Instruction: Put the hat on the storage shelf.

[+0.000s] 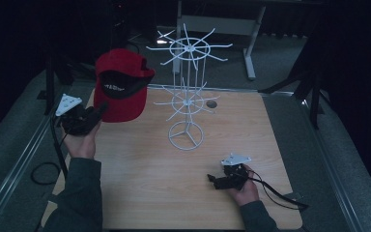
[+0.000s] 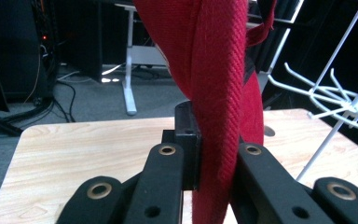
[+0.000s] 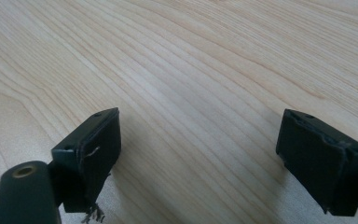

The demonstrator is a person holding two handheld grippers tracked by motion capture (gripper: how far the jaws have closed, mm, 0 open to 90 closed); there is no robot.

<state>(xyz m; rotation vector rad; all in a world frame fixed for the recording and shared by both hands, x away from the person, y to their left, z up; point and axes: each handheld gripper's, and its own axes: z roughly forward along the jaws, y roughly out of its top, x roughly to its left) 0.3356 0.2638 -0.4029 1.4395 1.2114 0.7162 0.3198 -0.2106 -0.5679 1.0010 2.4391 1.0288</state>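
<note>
A red cap [image 1: 121, 84] with a dark underside hangs in the air at the table's left, above the wood. My left gripper [image 1: 96, 113] is shut on the cap's brim from below. In the left gripper view the red fabric edge [image 2: 216, 107] is pinched between the two black jaws. A white wire display stand [image 1: 187, 92] with radiating hooks rises from the middle of the table, right of the cap. My right gripper [image 1: 213, 180] rests low on the table at the front right; its pads [image 3: 93, 144] stand wide apart over bare wood, open and holding nothing.
The wooden table [image 1: 140, 193] spreads between the two hands. The stand's ring base [image 1: 186, 135] sits at its centre. A small round hole [image 1: 211, 104] lies near the far edge. A black cable [image 1: 275, 193] trails from the right gripper. A desk frame [image 1: 249, 48] stands beyond.
</note>
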